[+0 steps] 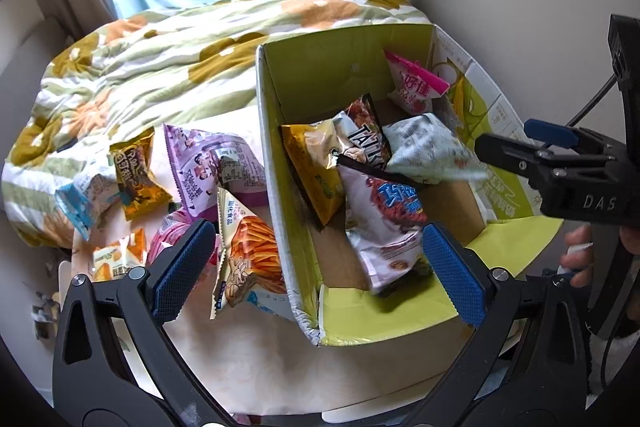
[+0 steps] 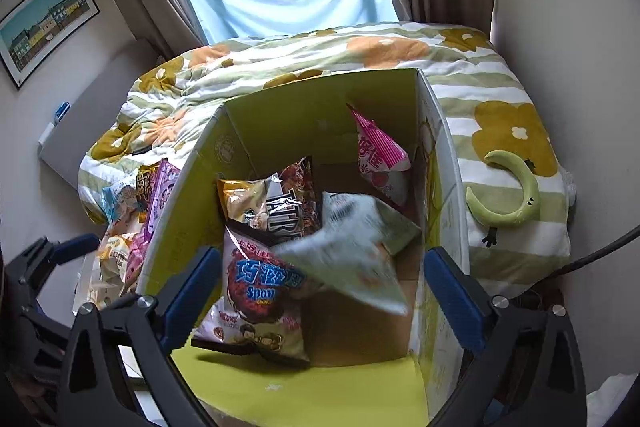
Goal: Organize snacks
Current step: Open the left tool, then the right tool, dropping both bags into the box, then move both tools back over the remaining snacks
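Observation:
A cardboard box (image 1: 320,67) with a lime-green lining stands open on the table and holds several snack bags: a yellow one (image 1: 316,167), a dark one (image 1: 364,135), a white and blue one (image 1: 384,227) and a pink one (image 1: 416,83). A pale mint bag (image 2: 352,251) shows blurred just past my right gripper (image 2: 320,291), which is open above the box with its pads clear of the bag. My left gripper (image 1: 316,267) is open and empty over the box's left wall. Left of the box lie loose bags, among them an orange one (image 1: 248,251), a purple one (image 1: 200,163) and a gold one (image 1: 136,171).
A bed with a flowered quilt (image 1: 160,59) runs behind the table up to the curtained window. A green crescent-shaped cushion (image 2: 516,195) lies on it right of the box. The wall is close on the right, and a black cable (image 2: 600,247) hangs there.

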